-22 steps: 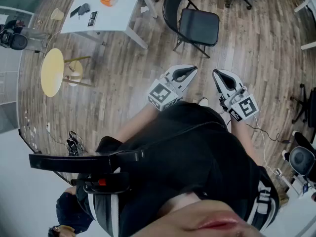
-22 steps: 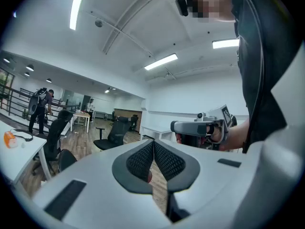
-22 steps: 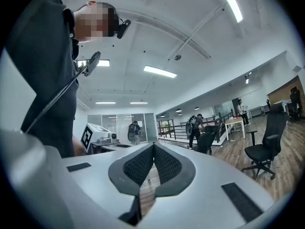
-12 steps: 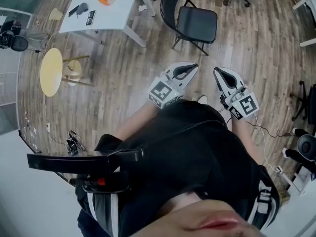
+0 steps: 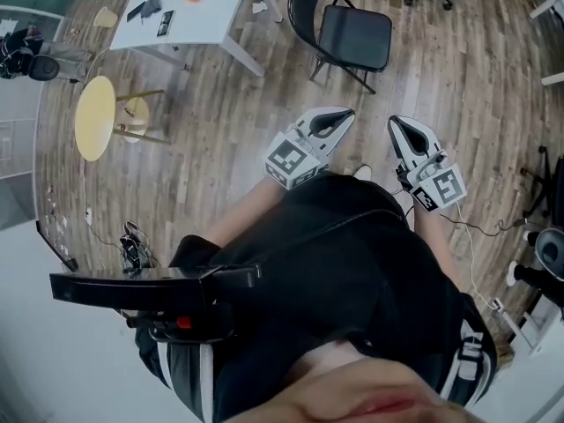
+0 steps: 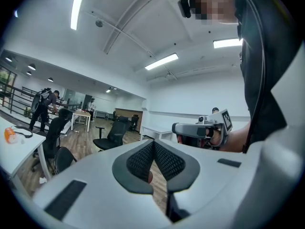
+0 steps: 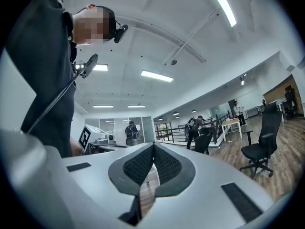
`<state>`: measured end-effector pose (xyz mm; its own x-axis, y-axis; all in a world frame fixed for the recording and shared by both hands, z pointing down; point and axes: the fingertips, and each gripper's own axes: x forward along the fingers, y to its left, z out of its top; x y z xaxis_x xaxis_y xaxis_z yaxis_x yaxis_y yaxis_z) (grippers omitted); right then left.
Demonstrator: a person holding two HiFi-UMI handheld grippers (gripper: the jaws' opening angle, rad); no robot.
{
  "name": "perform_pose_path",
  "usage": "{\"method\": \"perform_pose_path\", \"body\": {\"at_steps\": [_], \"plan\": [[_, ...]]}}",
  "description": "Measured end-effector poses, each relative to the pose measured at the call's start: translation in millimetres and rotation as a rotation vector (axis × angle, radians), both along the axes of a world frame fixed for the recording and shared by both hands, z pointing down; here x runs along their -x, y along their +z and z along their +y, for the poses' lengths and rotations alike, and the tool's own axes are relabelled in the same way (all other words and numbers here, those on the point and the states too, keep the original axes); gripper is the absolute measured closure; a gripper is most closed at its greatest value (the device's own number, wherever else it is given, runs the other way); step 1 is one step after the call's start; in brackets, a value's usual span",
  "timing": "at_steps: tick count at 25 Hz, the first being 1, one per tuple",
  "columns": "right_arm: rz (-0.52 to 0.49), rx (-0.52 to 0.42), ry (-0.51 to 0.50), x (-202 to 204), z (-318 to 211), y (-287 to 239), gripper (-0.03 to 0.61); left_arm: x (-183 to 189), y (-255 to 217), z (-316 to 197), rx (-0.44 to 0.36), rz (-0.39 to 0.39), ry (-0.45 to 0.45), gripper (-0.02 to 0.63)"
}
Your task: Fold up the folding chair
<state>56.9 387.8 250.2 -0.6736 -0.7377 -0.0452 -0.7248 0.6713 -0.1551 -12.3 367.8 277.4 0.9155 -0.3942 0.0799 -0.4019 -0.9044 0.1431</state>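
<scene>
On the floor (image 5: 220, 122) ahead, the chair (image 5: 354, 38) stands unfolded beside a table (image 5: 210, 20), with a stool (image 5: 95, 117) off left. The left gripper (image 5: 344, 115) and right gripper (image 5: 398, 124) hang well apart from it, jaws together, empty.

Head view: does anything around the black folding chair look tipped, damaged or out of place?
Nothing stands out. The black folding chair stands upright and open on the wooden floor, beside the white table. The left gripper and right gripper are shut, empty and clear of it.

Bright ceiling strip lights (image 6: 162, 61), fisheye-warped edges
</scene>
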Motion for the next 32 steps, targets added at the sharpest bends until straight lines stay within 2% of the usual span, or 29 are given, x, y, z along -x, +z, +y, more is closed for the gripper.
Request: {"method": "perform_pose_path", "body": {"at_steps": [7, 12, 17, 25, 32], "plan": [[0.010, 0.001, -0.009, -24, 4, 16, 0.568, -22, 9, 7, 0.023, -0.009, -0.034, 0.607], [0.015, -0.001, -0.036, -44, 7, 23, 0.568, -39, 11, 9, 0.032, -0.022, -0.091, 0.607], [0.015, 0.015, -0.076, -53, -6, 35, 0.568, -47, 18, -6, 0.032, -0.051, -0.139, 0.607], [-0.001, 0.051, -0.083, -56, -23, 50, 0.568, -58, 25, -22, 0.050, -0.059, -0.129, 0.607], [0.005, 0.045, -0.051, -72, -21, 41, 0.568, -84, 21, -20, 0.006, -0.071, -0.064, 0.607]]}}
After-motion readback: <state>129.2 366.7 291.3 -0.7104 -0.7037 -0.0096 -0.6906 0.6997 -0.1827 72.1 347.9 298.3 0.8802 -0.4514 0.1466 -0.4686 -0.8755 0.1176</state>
